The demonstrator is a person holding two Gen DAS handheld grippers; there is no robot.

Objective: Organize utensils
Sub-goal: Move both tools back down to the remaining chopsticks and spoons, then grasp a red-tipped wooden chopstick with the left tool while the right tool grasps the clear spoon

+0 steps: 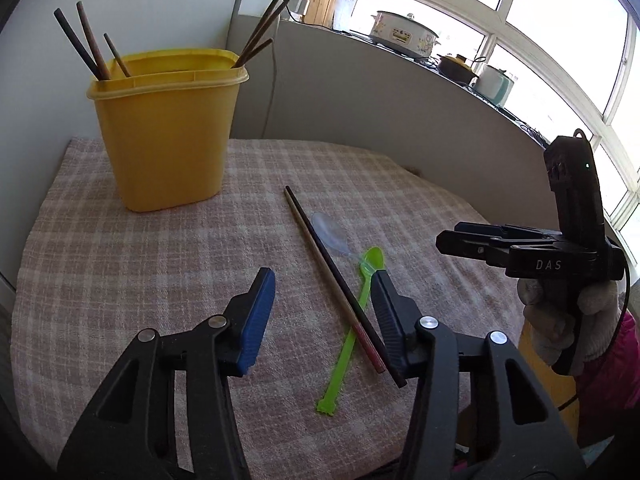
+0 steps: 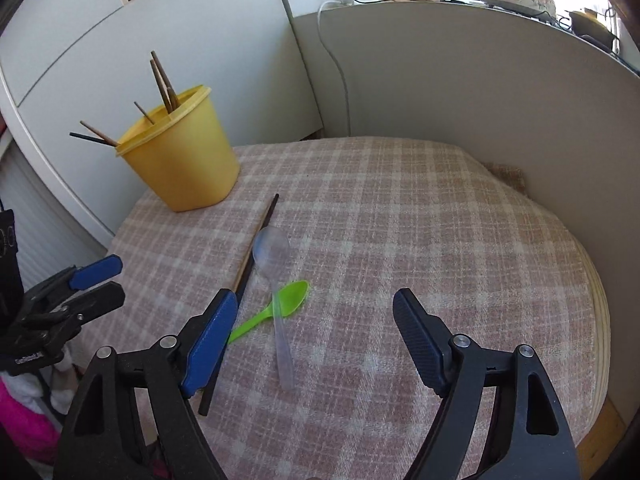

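A yellow utensil holder [image 1: 168, 128] [image 2: 182, 160] stands at the back left of the checked cloth with several chopsticks [image 1: 90, 46] in it. A pair of dark chopsticks [image 1: 328, 268] [image 2: 256, 240], a green spoon [image 1: 354, 312] [image 2: 280, 306] and a clear spoon [image 1: 332, 232] [image 2: 278, 280] lie crossed on the cloth. My left gripper [image 1: 324, 296] is open and empty, hovering just before the chopsticks and green spoon. My right gripper [image 2: 314, 312] is open and empty above the spoons; it also shows in the left wrist view [image 1: 472, 242].
The checked cloth [image 2: 420, 240] covers a round table with white panels behind. A sill at the back holds a cooker pot [image 1: 404, 34] and other appliances. A cable [image 2: 340, 64] hangs down the panel.
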